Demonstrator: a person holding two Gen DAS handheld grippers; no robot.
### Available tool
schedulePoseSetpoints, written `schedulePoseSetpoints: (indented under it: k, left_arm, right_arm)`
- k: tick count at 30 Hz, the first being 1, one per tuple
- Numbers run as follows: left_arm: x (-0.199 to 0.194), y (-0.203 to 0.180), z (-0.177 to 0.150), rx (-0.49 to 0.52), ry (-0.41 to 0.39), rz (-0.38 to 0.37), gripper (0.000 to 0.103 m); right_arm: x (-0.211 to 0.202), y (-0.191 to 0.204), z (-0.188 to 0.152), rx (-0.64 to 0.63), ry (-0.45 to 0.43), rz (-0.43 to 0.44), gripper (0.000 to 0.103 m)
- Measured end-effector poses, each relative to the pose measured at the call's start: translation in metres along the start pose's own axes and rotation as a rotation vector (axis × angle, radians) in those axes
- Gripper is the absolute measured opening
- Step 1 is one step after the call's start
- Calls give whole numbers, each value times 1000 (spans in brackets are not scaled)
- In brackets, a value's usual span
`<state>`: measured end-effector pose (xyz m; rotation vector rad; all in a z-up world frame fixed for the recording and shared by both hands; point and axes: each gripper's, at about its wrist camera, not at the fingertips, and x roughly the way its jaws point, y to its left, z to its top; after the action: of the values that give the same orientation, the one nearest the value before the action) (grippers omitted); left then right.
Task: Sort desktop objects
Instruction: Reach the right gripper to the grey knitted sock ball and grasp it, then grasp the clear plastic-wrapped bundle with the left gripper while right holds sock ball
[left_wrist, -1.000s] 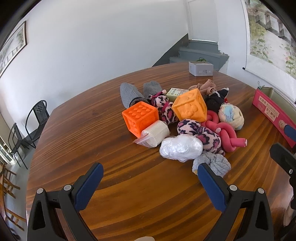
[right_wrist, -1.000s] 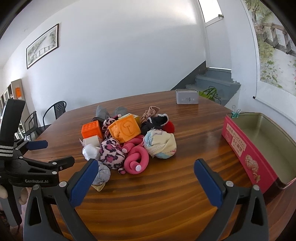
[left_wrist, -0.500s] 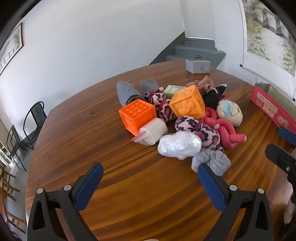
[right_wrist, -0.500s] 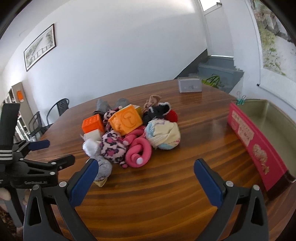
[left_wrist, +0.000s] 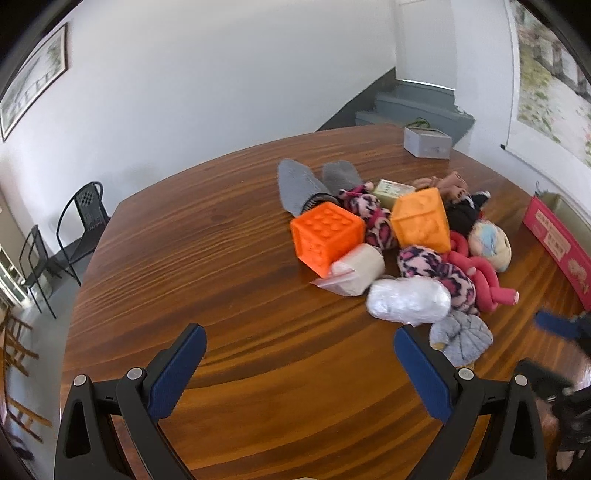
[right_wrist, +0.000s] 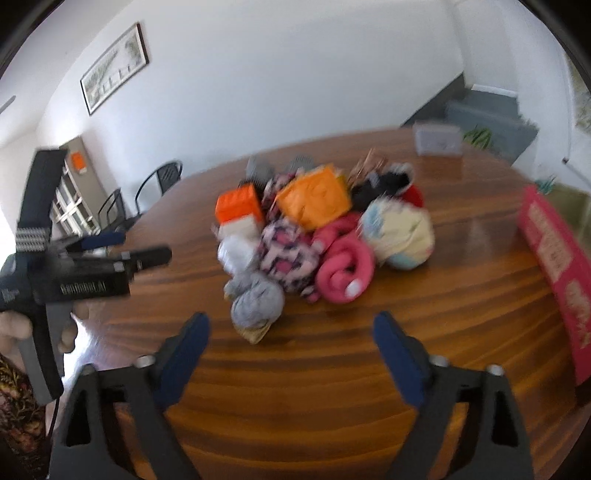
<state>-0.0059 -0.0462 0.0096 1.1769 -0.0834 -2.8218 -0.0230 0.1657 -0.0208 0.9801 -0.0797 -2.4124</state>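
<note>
On the wooden table (left_wrist: 221, 258), which has a glossy brown surface with dark grain lines, the objects lie in 1 pile. The left gripper (left_wrist: 299, 347) hovers above bare wood on the near side of the pile, with its jaws wide apart and nothing between the blue pads. The right gripper (right_wrist: 291, 332) also stands wide and empty; it points at the pile from the near edge, and its view is blurred.

In the pile are 2 soft-looking cubes with raised patterns: the orange cube (left_wrist: 327, 236) has round studs on its top, and the yellow cube (left_wrist: 421, 221) stands tilted behind it. A cream roll (left_wrist: 360, 269) in thin clear plastic touches the orange cube. Just beside it lies a silver bundle (left_wrist: 410, 301), shiny and wrinkled. A grey sock ball (left_wrist: 461, 338), knitted and round, is the nearest thing to the left gripper's right pad. A fluffy leopard sock (left_wrist: 436, 273) in pink and black lies against a smooth pink foam tube (left_wrist: 480, 273) bent in loops. A pastel sock ball (left_wrist: 489, 245) sits at the right side of the pile.

A red box (left_wrist: 557, 247) with an open top stands at the right table edge, well apart from the pile. A small grey box (left_wrist: 426, 142) is at the far edge.
</note>
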Motion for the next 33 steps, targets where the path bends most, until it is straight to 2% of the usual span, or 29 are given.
schedulePoseSetpoints:
  k: [2,4,12,15,18,22,33]
  left_arm:
    - [-1,4,1,-10,-3,-4,103]
    - [-3,7,3,-18,-9,-5,103]
    - [-12,18,8,-49,-33,-8,103]
    - [-13,20,9,-55,-39,-11,103]
    - [-11,20,8,-53,-37,-15,103]
    - [-8,17,7,-42,-34,-23,103]
    - [8,-12,-3,12,8,-67,103]
  right_arm:
    - [12,5,0,8,56,25,73]
    - [22,12,1,0,87,30,71]
    - [50,32,16,-27,129,-6,70]
    - [63,37,20,-26,149,-25,67]
    - [74,40,18,-40,177,-54,55]
    - [69,44,13,-65,153,-73,49]
    - [17,20,13,-2,-13,-142,49]
